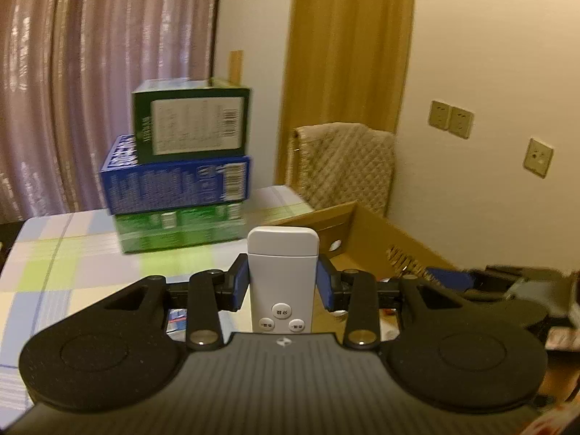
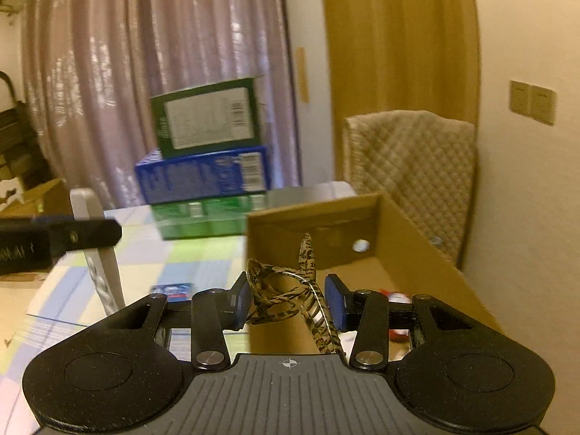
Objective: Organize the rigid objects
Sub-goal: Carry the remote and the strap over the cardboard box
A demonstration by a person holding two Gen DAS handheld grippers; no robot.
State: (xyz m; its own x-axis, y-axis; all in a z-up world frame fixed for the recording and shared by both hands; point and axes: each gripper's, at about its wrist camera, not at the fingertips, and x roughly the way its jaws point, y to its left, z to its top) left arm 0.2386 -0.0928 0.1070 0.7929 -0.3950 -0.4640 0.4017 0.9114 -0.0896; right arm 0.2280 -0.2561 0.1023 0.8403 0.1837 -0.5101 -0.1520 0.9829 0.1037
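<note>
At the far left hangs a pleated mauve curtain (image 1: 72, 90), and in front of it the desk (image 1: 65, 264) with its checked cloth of pale green, blue and cream squares. On the desk stands a stack of three cartons: a bright green box (image 1: 179, 230) at the bottom, a blue box (image 1: 174, 185) on it, and a dark green box (image 1: 192, 123) on top, its white label facing the cameras. Nearer, the left gripper (image 1: 282, 284) has its jaws clamped on a white remote control (image 1: 282, 272), which stands upright between the blue pads, its round buttons toward the camera and its top end clear above the fingers, held off the desk. In the right wrist view that same remote shows at the left edge as a pale slab gripped by a black finger. To the right of the stack sits an open cardboard box (image 2: 398, 239) with a round hole in its end wall; something red and white lies inside it, too hidden to name. The right gripper (image 2: 286, 299) has its jaws closed on a pair of folded tortoiseshell glasses (image 2: 286, 290), one arm sticking up, held just over the near edge of the cardboard box. Behind the box stands a chair draped with a quilted beige cover (image 2: 409, 166), then a mustard curtain (image 2: 395, 36) and the cream wall with its sockets (image 1: 451, 119).
</note>
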